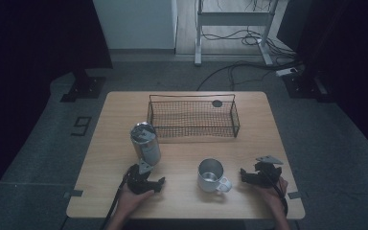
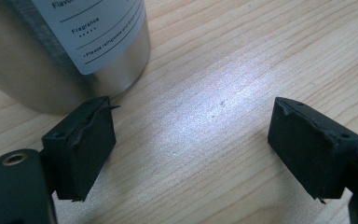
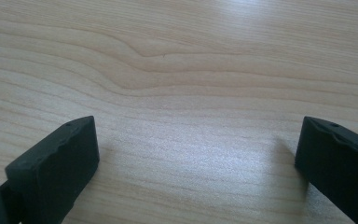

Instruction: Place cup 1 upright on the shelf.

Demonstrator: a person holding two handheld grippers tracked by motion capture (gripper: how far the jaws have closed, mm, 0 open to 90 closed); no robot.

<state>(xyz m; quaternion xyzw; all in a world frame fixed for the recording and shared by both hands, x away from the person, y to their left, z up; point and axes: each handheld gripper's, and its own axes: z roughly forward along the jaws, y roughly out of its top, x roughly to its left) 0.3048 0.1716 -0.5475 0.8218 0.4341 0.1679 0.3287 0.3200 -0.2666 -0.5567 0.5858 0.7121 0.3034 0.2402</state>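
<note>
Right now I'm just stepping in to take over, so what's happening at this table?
A person holds a gripper in each hand, both resting open on the table and gripping nothing. The left gripper sits just beside a tilted metal can; the right gripper lies to the right of a metal mug. A wire basket waits empty behind them.
</note>
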